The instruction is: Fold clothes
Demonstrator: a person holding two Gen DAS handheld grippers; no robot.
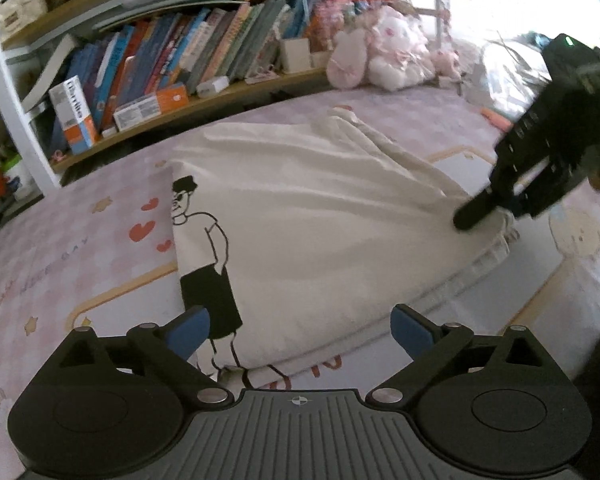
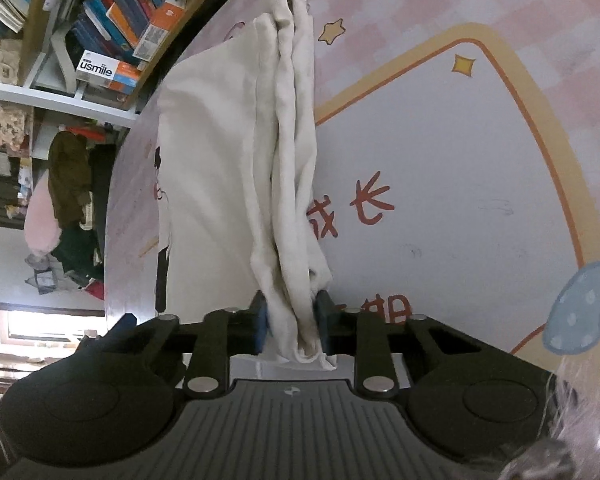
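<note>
Two shelves of leaning books [image 1: 188,56] run along the far edge of the pink printed mat [image 1: 80,264], with a white and orange box [image 1: 74,114] standing at their near end and a heap of pink and white plush toys [image 1: 384,54] further along; none of these touches the garment, and the mat just around it is bare apart from its printed hearts, stars and characters. The white T-shirt [image 1: 320,216] lies on the mat, mostly flat, its black line drawing of a standing figure [image 1: 204,256] facing up near one edge. Toward the other side the cloth is gathered into long ridges that run to the right gripper [image 1: 496,212], which reaches in from the right of the left wrist view, tilted downward. In the right wrist view this right gripper [image 2: 291,320] has its blue pads [image 2: 323,322] pressed against a bunched fold of the T-shirt [image 2: 220,152], pinching it, with the fabric rising in thick pleats away from the fingers. The left gripper [image 1: 300,334] hovers low over the near hem, angled downward, its blue fingertips [image 1: 190,330] spread wide with nothing pressed between them; the printed figure's legs lie just under the left finger.
</note>
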